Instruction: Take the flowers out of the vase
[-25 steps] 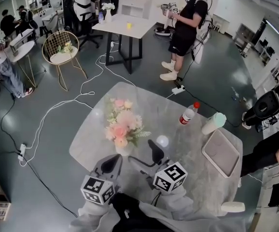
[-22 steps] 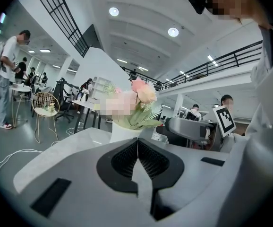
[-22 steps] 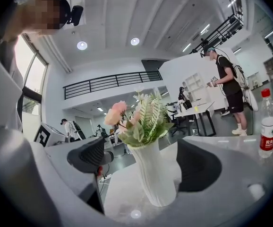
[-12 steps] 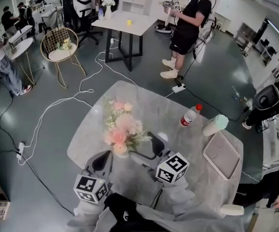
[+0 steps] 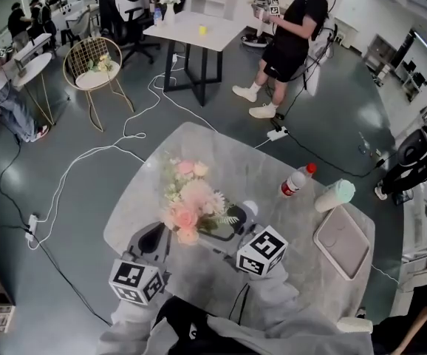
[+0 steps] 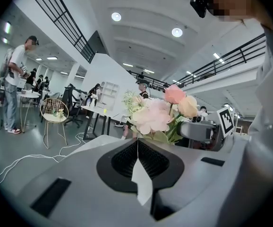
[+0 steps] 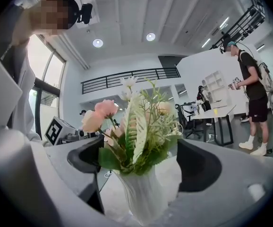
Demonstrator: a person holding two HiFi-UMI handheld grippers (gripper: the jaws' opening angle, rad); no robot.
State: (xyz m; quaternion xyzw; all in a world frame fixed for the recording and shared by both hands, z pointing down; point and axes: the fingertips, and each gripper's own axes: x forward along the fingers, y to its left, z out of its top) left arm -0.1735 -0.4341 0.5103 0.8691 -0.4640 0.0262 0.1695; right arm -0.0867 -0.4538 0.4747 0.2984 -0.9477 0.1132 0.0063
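Note:
A bouquet of pink and cream flowers with green leaves stands in a white ribbed vase on the grey marble table. The head view hides the vase under the blooms. My right gripper reaches in from the right, open, one jaw on each side of the flowers just above the vase neck, and neither pad is pressing on them. My left gripper sits at the bouquet's near left, shut and holding nothing. In the left gripper view the flowers rise just beyond its tips.
On the table's right side lie a red-capped bottle, a green-lidded cup and a pale square tray. A small white round object sits behind the right gripper. A person stands beyond the table; cables cross the floor.
My right gripper has moved left so that its open jaws straddle the bouquet. The left gripper stays close by the vase.

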